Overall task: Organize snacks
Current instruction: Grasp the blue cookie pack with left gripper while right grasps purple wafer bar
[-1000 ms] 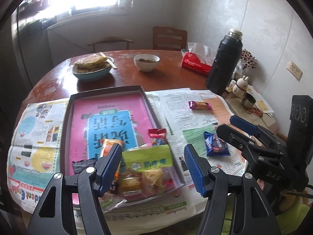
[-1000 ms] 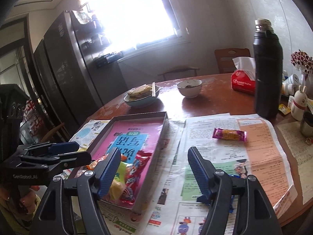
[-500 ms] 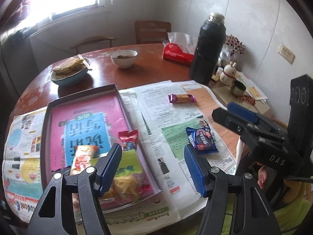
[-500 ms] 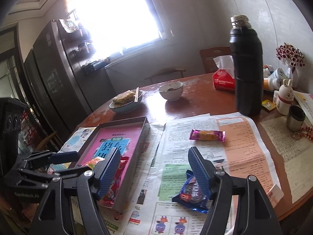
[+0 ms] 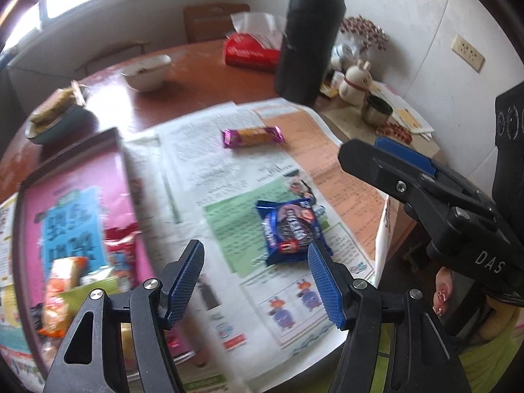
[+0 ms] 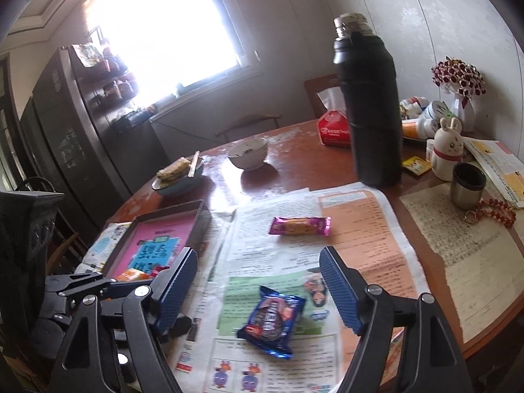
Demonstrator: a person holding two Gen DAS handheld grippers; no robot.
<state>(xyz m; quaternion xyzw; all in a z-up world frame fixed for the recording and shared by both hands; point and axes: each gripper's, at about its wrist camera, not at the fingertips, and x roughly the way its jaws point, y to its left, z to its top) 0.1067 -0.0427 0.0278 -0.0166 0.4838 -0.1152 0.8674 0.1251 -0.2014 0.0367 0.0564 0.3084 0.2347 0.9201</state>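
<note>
Item: blue cookie packet, loose on newspaper on the counter, beside the tray where other snacks are gathered. Step judged: pickup. The packet should be straddled squarely and pinched across its middle.

Right gripper: angled down over the packet, jaws opening, nothing pressed.

Left gripper: tilted steeply down, parted, empty, its right pad beside the packet.

Pink wafer bar: farther off, untouched.

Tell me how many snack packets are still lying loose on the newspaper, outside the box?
2. A blue cookie packet lies near the table's front edge, below the right gripper. A purple wafer bar lies farther back, toward the black flask. The grippers could hide more.
</note>
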